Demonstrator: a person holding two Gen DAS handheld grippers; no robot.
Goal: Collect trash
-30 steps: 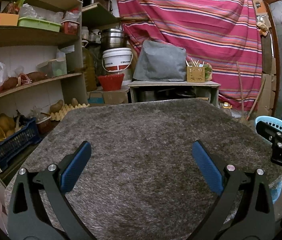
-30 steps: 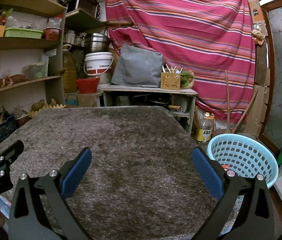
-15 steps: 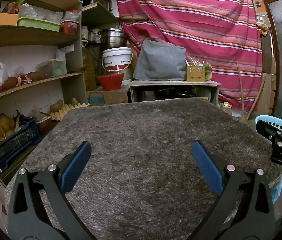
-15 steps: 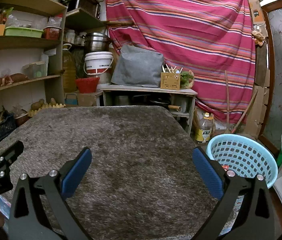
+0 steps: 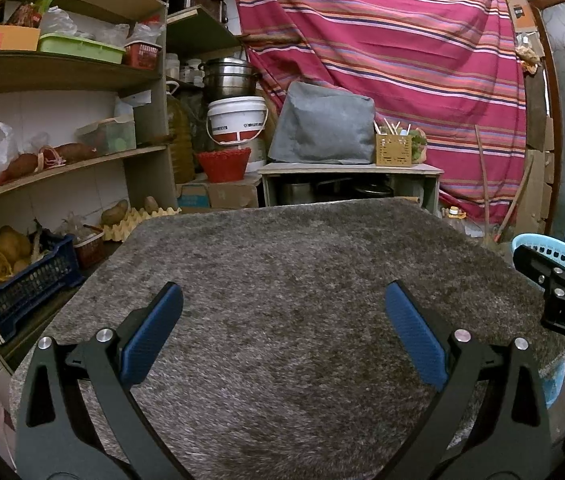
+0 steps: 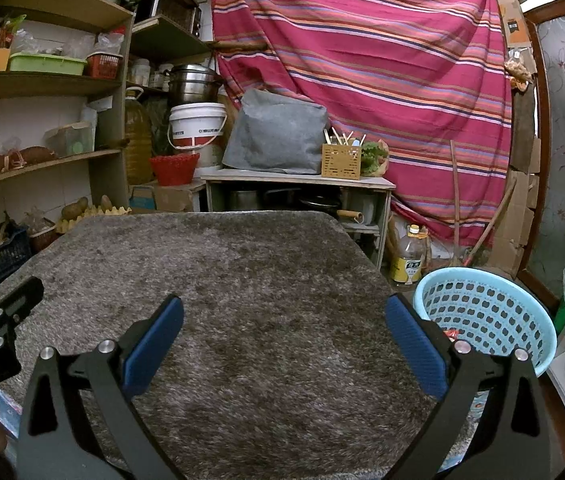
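Note:
A grey shaggy mat (image 5: 282, 280) covers the table top (image 6: 242, 280), and I see no loose trash on it. My left gripper (image 5: 282, 320) hovers over the near part of the mat, open, with nothing between its blue pads. My right gripper (image 6: 282, 320) is likewise open and empty over the mat's near right side. A light blue plastic basket (image 6: 490, 312) stands on the floor just right of the table, with a bit of red something inside. Its rim (image 5: 542, 244) peeks past the right gripper's body in the left wrist view.
Shelves (image 5: 62, 160) with potatoes, bags and boxes line the left side. A low grey table (image 6: 298, 178) with a covered grey bundle stands behind, before a striped red curtain (image 6: 362, 60). A bottle (image 6: 408, 260) and cardboard boxes (image 6: 522, 208) sit near the basket.

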